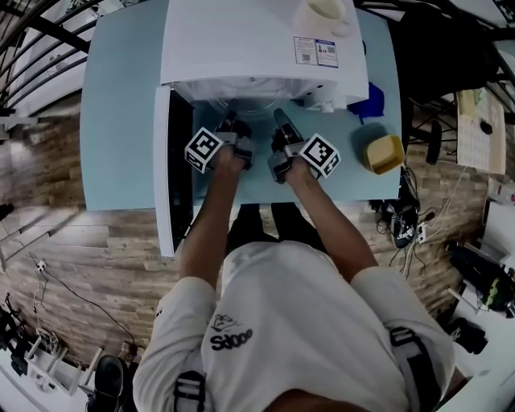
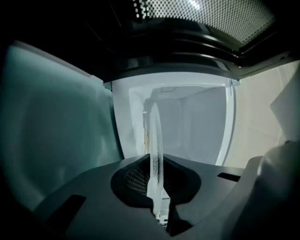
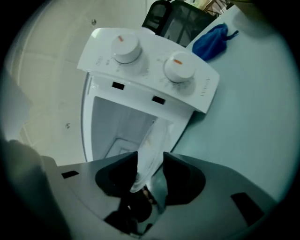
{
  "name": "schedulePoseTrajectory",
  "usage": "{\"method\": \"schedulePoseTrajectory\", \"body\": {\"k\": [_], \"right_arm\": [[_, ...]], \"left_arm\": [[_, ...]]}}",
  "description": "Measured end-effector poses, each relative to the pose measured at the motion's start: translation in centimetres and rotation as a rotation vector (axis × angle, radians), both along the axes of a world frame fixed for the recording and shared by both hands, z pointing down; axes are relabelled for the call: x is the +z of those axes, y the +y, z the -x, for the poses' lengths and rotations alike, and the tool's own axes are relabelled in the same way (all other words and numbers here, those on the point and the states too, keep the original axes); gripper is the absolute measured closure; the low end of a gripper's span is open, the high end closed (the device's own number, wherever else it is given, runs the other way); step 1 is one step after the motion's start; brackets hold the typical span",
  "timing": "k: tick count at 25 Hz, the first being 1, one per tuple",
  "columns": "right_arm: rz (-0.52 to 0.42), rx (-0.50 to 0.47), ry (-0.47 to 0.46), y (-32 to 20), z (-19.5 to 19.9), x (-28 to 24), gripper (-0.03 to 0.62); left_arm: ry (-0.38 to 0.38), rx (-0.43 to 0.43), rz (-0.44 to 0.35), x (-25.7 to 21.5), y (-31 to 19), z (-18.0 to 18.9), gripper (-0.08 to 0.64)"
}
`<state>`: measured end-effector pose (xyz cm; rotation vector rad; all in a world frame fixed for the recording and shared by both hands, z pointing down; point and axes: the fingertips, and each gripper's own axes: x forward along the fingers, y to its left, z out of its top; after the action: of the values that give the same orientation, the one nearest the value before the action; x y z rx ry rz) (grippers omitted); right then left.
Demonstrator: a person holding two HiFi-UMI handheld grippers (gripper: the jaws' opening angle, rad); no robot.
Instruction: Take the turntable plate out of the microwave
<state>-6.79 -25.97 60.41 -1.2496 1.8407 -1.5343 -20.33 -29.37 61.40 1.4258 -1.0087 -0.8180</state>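
Note:
The white microwave (image 1: pixel 241 40) stands on a light-blue table (image 1: pixel 121 121) with its door (image 1: pixel 165 169) swung open to the left. Both grippers reach into its mouth. The clear glass turntable plate (image 2: pixel 155 136) shows edge-on in the left gripper view, and my left gripper (image 2: pixel 157 190) is shut on its rim. In the right gripper view the plate (image 3: pixel 152 145) lies between the jaws of my right gripper (image 3: pixel 149 180), with a gap showing beside the glass. In the head view my left gripper (image 1: pixel 229 127) and right gripper (image 1: pixel 282 122) sit side by side at the opening.
A cup (image 1: pixel 322 14) stands on top of the microwave. A blue cloth (image 1: pixel 372 100) and a yellow container (image 1: pixel 384 153) lie on the table to the right. Two dials (image 3: pixel 126 47) sit on the microwave's front panel. The open door stands close to my left arm.

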Motion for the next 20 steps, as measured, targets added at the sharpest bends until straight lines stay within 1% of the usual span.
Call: {"method": "schedulePoseTrajectory", "body": {"k": [2,3,7,9,13,14,15,16,17,18,20], "right_arm": [[0.041,0.017,0.004,0.1,0.0,1.8,0.399],[0.05,0.021,-0.016,-0.1,0.2,2.4,0.378],[0.027,0.029,-0.164,-1.4,0.9,3.5,0.368],[0.015,0.017,-0.233,-1.7,1.3,3.9,0.368],[-0.053,-0.096,-0.363,-2.0,2.4,3.3,0.37],[-0.071,-0.121,-0.389,-1.9,2.7,3.0,0.381],[-0.084,-0.138,-0.409,-1.8,2.8,2.7,0.413],[-0.093,-0.148,-0.421,-1.6,2.9,2.4,0.451],[-0.096,-0.154,-0.424,-1.5,2.9,2.2,0.502],[-0.091,-0.159,-0.419,-1.2,2.9,2.1,0.536],[-0.066,-0.171,-0.399,-0.2,2.8,1.9,0.543]], "left_arm": [[0.001,0.016,0.002,-0.3,1.0,0.2,0.518],[0.003,0.023,0.004,-0.4,1.6,0.3,0.518],[0.018,0.05,0.022,-0.6,3.7,0.2,0.518],[0.025,0.067,0.031,-0.6,4.7,0.1,0.518],[0.032,0.078,0.032,-0.9,6.5,0.1,0.518],[0.028,0.079,0.029,-0.9,7.0,0.2,0.518],[0.02,0.082,0.025,-0.9,7.3,0.2,0.518],[0.007,0.086,0.022,-1.0,7.7,0.2,0.518],[-0.007,0.092,0.02,-1.0,8.1,0.1,0.518],[-0.022,0.097,0.017,-1.1,8.4,0.1,0.518],[-0.044,0.103,0.013,-1.3,9.5,-0.1,0.518]]}}
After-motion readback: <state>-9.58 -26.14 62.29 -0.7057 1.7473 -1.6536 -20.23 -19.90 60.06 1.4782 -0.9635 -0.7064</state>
